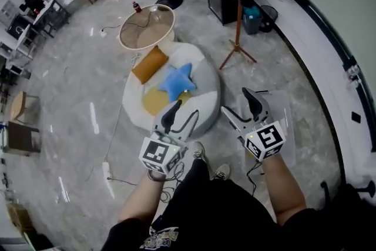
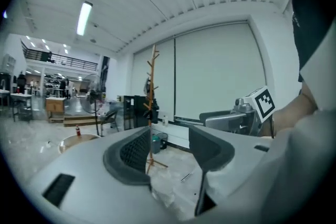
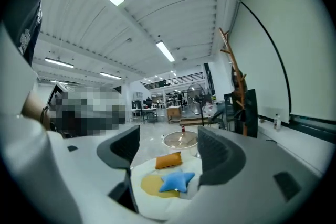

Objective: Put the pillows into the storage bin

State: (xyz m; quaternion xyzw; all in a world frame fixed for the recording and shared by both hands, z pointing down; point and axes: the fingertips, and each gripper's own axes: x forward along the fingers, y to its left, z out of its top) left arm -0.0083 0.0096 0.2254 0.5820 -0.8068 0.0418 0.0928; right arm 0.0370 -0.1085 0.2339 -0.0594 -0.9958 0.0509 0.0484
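Head view: you hold both forearms forward, left gripper (image 1: 187,109) and right gripper (image 1: 237,101) side by side at the beanbag's (image 1: 207,104) near edge. Three pillows (image 1: 178,82) lie on it, and the bin (image 1: 147,26) stands at its far edge.

Left gripper view: jaws apart, empty.

Right gripper view: jaws wide, empty, pillows beyond.

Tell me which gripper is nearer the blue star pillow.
Left. In the head view the left gripper hangs open just below the blue star pillow, over the white cushion's near edge. The right gripper sits further off, to the pillow's lower right.
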